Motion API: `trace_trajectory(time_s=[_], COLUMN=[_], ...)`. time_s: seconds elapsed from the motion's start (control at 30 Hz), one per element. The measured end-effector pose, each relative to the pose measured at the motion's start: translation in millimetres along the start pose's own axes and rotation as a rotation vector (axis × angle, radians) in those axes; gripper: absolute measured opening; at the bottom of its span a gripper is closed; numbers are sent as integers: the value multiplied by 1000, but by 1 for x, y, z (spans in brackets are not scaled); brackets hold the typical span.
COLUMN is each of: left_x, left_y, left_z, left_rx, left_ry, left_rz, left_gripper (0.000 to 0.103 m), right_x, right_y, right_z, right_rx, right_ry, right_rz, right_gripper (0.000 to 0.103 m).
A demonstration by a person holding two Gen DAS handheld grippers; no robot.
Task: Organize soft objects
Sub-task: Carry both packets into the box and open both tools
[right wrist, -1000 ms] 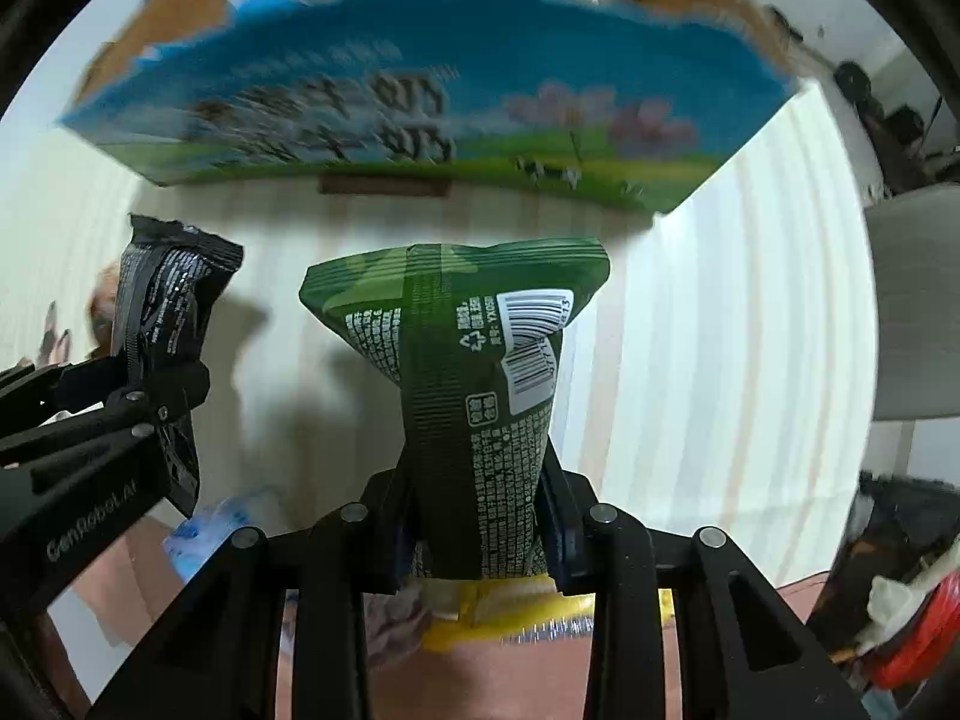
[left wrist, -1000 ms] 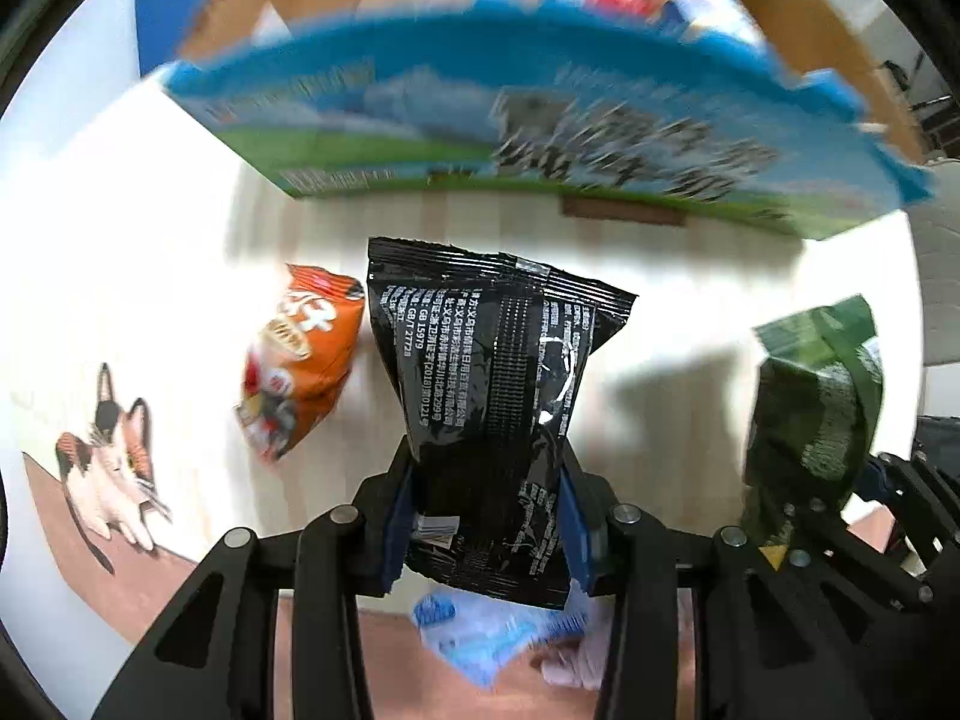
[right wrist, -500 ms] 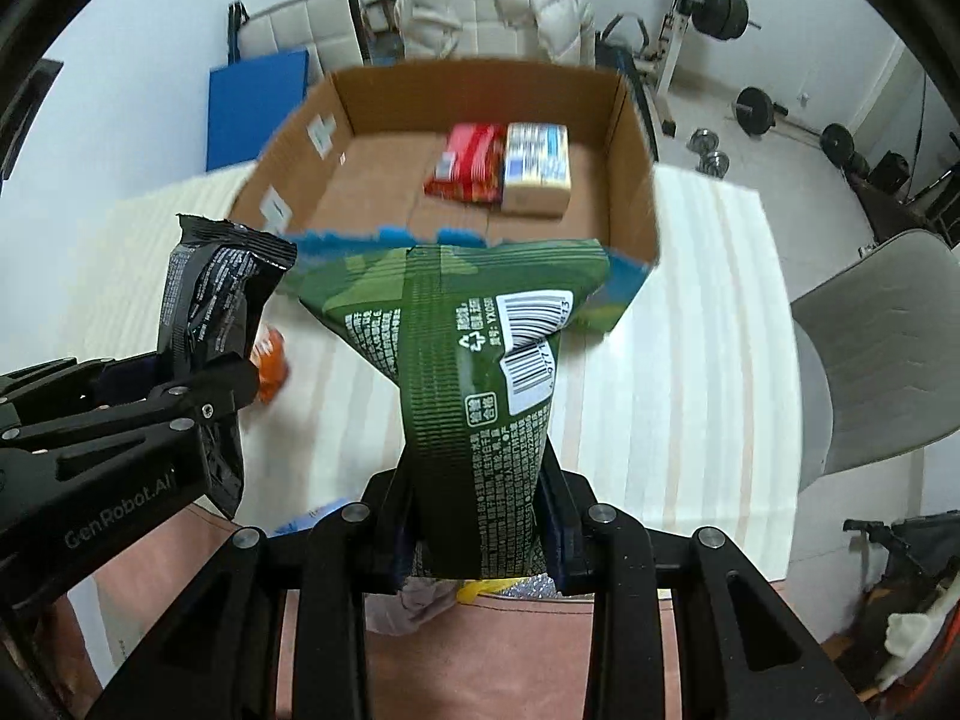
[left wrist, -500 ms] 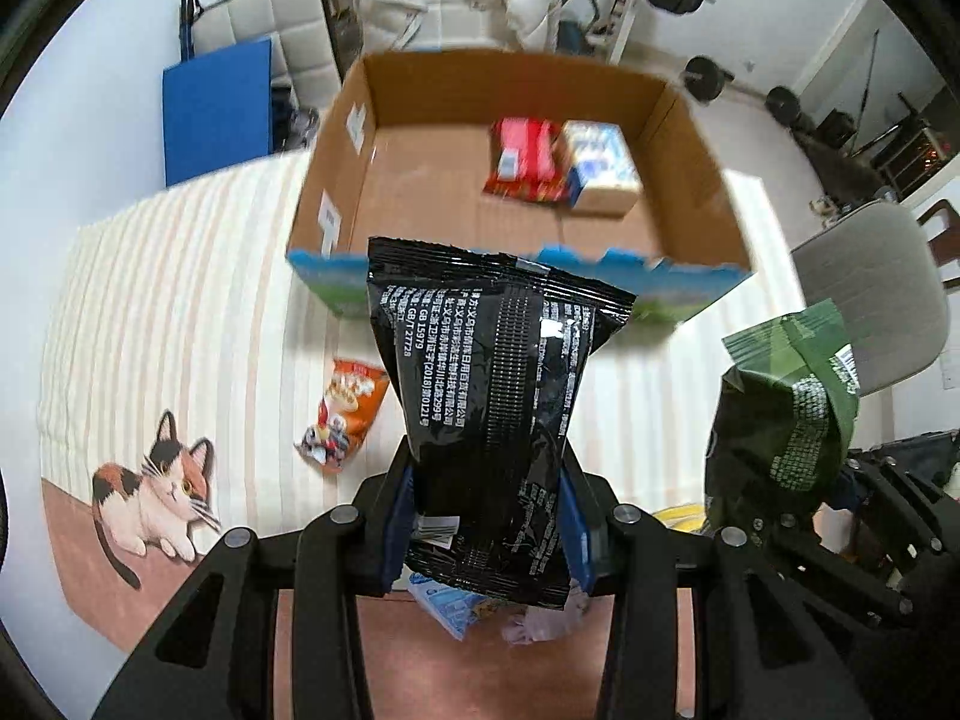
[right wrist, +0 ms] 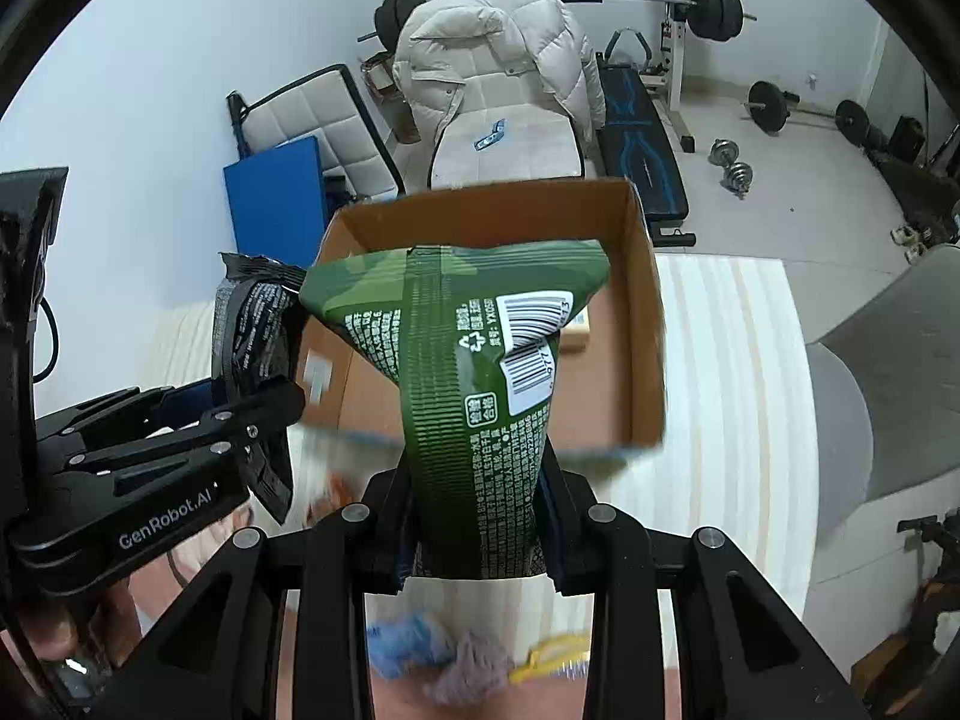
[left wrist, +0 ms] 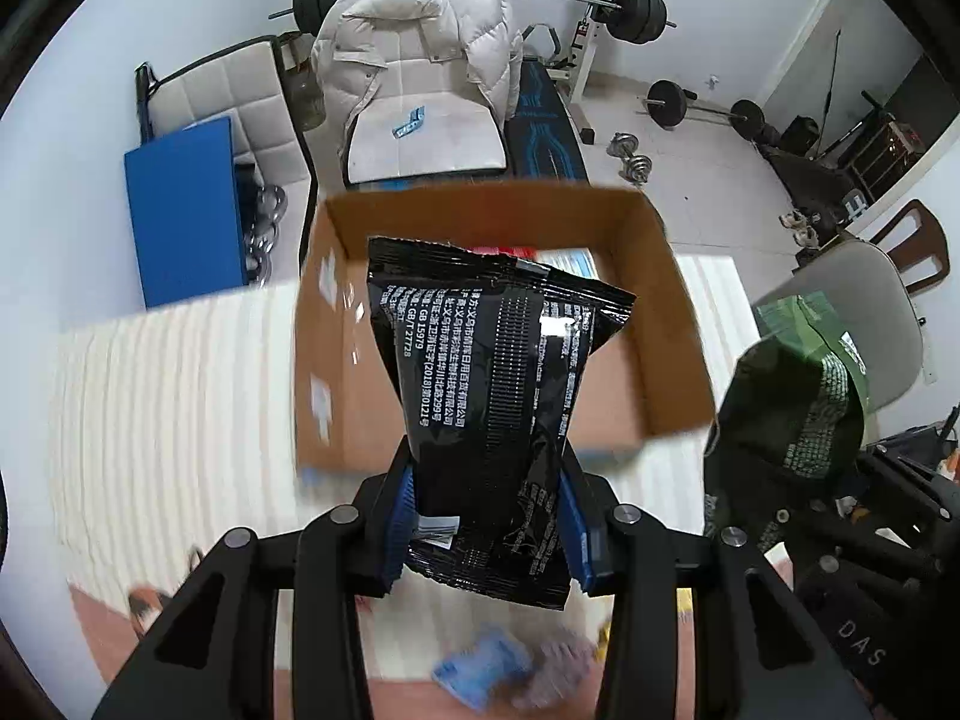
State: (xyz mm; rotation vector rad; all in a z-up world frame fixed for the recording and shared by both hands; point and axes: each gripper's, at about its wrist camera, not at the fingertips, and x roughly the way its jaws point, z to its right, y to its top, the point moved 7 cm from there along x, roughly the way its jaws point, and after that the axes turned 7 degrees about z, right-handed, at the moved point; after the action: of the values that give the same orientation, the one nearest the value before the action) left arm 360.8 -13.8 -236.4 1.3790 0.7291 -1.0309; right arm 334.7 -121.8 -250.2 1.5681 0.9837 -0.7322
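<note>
**Both tongs loaded, bags raised in front of the box**

My left tongs (left wrist: 486, 516) are clamped on the lower part of the black bag (left wrist: 498, 396), which stands upright in them, top seal up, in front of the open cardboard box (left wrist: 678, 324). My right tongs (right wrist: 480, 522) are closed on the lower part of the green bag (right wrist: 468, 372), also upright, barcode facing the camera. The box sits on the striped tabletop (right wrist: 732, 360); something red and a pale pack show inside, mostly hidden.

Handling guess: both bags look light, puffy and crinkly, with slick film, so they could slide if the squeeze eases. A low pinch across the width seems fine; the contents may crush if clamped harder.

Blurred blue, grey and yellow soft items (right wrist: 468, 654) lie on the tabletop below the tongs, unsorted.
</note>
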Motion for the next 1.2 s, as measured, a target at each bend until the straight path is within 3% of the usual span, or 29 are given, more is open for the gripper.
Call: trace_trajectory(time_s=[0.2,0.37,0.57,0.83,1.1,1.17,1.2], left_x=[72,138,207,262,270,269,265], left_y=[55,70,71,67,67,70,72], left_z=[-30,-43,-56,-56,-54,-56,-56], left_rx=[-34,-50,-57,-111,-145,-166,-174], left_ry=[14,33,75,12,-18,-40,-48], left_rz=[-113,-235,-339,-461,-517,-513,-504], left_gripper=[38,38,38,39,44,49,50], right_x=[76,146,199,222,228,224,221], right_y=[37,29,9,-14,-21,-16,-13], right_z=[14,38,58,64,78,83,85], right_rx=[29,61,84,55,92,106,109], right_ry=[-46,-114,-167,-210,-222,-221,-222], right_rz=[-124,-276,-394,-478,-510,-504,-497], right_gripper=[35,35,35,35,37,43,54])
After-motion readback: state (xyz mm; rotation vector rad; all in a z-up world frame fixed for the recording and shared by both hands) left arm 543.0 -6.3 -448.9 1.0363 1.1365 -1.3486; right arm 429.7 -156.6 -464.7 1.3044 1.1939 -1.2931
